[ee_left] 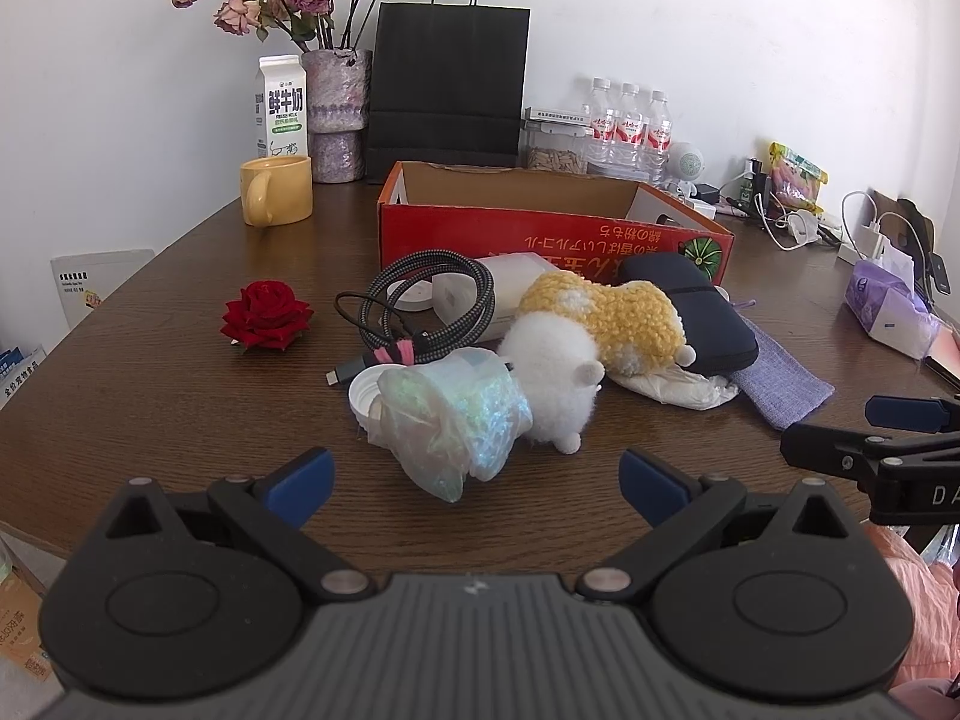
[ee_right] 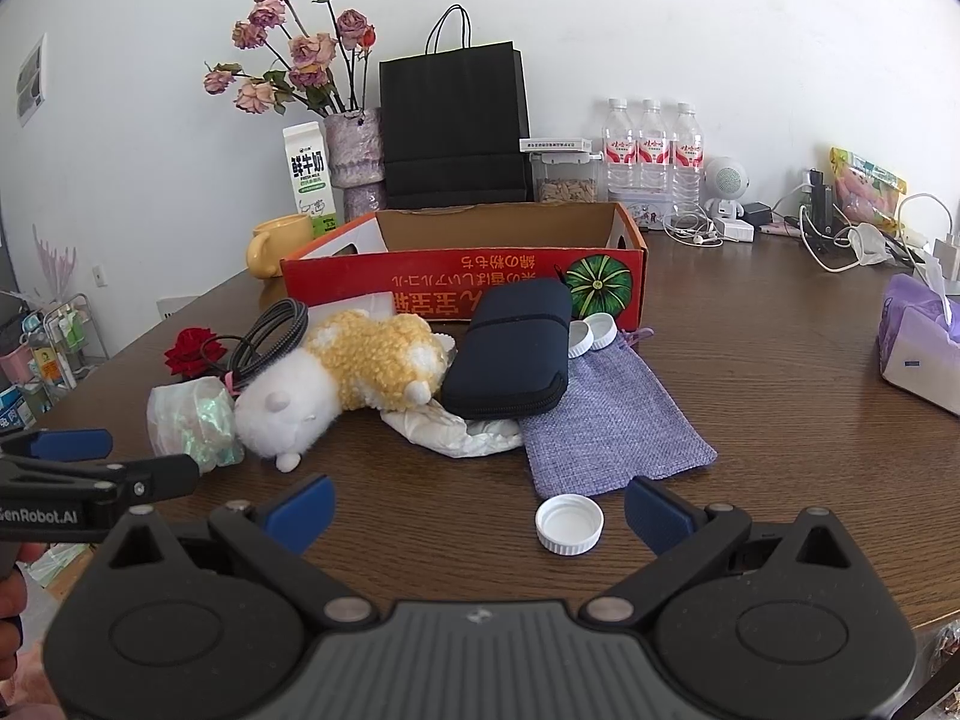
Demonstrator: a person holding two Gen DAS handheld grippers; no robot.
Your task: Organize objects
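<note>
Both tongs spread, holding nothing: left gripper (ee_left: pixel 477 483) sits just near of the crumpled iridescent bag (ee_left: pixel 453 417), dead ahead; right gripper (ee_right: pixel 477 510) lies farther right, by a white cap (ee_right: pixel 569 523).

The left tool (ee_left: pixel 477 489) hangs over the brown surface (ee_left: pixel 150 396) with its jaws wide apart and nothing between them. Just ahead lies an iridescent plastic bag (ee_left: pixel 450 420), touching a white and yellow plush toy (ee_left: pixel 576 348). A red rose (ee_left: pixel 267 315) lies apart at the left.
</note>
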